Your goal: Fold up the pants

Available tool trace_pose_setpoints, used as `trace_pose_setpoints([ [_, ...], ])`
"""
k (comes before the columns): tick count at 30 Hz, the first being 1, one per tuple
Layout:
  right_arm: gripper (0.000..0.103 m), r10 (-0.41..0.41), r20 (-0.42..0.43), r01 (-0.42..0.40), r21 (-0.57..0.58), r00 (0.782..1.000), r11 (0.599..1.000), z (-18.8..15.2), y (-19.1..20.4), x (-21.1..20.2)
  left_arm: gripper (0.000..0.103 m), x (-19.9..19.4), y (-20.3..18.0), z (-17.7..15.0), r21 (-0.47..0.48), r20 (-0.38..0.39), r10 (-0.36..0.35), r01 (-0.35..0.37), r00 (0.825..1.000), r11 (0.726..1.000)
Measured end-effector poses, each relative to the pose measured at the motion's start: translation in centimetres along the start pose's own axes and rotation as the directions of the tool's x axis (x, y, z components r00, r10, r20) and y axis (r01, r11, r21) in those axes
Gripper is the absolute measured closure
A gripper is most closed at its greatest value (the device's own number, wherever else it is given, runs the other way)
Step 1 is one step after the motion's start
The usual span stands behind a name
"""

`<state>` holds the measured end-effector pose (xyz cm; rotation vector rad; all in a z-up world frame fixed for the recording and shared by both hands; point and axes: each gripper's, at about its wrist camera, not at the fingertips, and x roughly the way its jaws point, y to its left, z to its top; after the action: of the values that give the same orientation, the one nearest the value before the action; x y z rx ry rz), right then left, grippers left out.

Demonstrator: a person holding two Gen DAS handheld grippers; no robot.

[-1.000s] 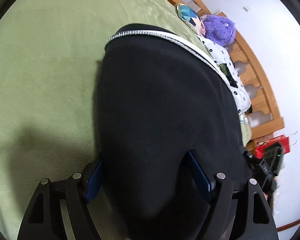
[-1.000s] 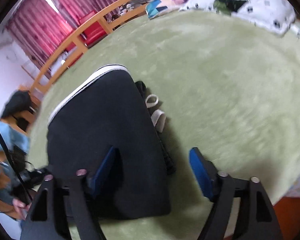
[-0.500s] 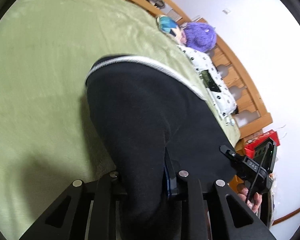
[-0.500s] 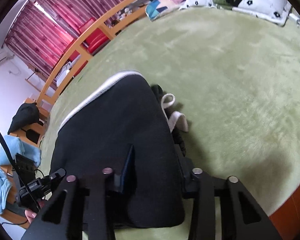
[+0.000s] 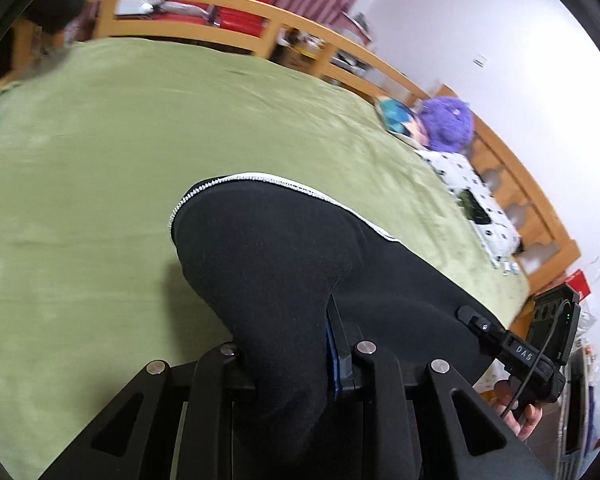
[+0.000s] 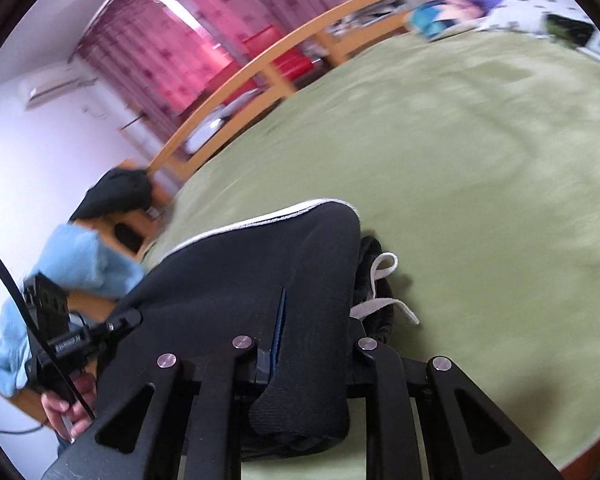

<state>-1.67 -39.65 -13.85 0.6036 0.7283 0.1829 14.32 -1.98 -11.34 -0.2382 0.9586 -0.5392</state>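
Black pants [image 5: 284,248] with a white-trimmed edge [image 5: 260,178] lie on a green bed blanket [image 5: 100,160]. Their near part is lifted into a bulging fold. My left gripper [image 5: 288,348] is shut on a bunch of the black fabric, held above the blanket. In the right wrist view the pants [image 6: 260,264] hang between the fingers of my right gripper [image 6: 312,344]. Its jaws are closing and pinch the cloth. A white drawstring [image 6: 380,280] pokes out on the right of the waistband. Each view shows the other gripper, held by a hand, at its edge.
A wooden bed rail [image 5: 220,4] runs around the far side of the bed. A purple plush [image 5: 446,124], a spotted pillow [image 5: 472,196] and a colourful cushion [image 6: 436,20] sit at the head end. A light-blue cloth [image 6: 76,260] and a black bag [image 6: 116,192] lie off the left edge.
Both grippers went from open around the pants' near edge to shut on it. They have lifted the fabric up and forward over the bed, so the flat cloth now bulges.
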Motion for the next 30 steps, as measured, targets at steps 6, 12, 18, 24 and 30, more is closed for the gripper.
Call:
trace_pose_setpoints([
  [6, 0.067, -0.096, -0.132, 0.074, -0.163, 0.987, 0.984, -4.6, 4.5, 5.4, 0.061, 2.2, 8.3, -3.7, -0.084, -0.134, 0.078, -0.09, 0.988, 0.992],
  [12, 0.042, -0.231, -0.103, 0.191, -0.302, 0.967, 0.934, -5.8, 5.5, 2.9, 0.035, 0.9, 8.2, -7.2, -0.057, -0.082, 0.263, -0.268, 0.961, 0.962],
  [18, 0.043, -0.207, 0.093, 0.226, -0.481, 0.974, 0.847, -6.6, 10.0, -1.3, 0.034, -3.0, 4.4, -9.4, 0.023, 0.055, 0.299, -0.301, 0.953, 0.953],
  [24, 0.052, -0.295, 0.042, 0.265, -0.57, 0.955, 0.777, -10.5, 8.9, 3.0, 0.023, 0.3, 5.0, -14.6, -0.023, -0.017, 0.299, -0.299, 0.954, 0.954],
  [30, 0.05, -0.278, 0.002, 0.23, -0.566, 0.961, 0.792, -10.3, 7.8, 2.7, 0.021, -0.3, 4.9, -14.0, -0.021, -0.067, 0.249, -0.251, 0.966, 0.968],
])
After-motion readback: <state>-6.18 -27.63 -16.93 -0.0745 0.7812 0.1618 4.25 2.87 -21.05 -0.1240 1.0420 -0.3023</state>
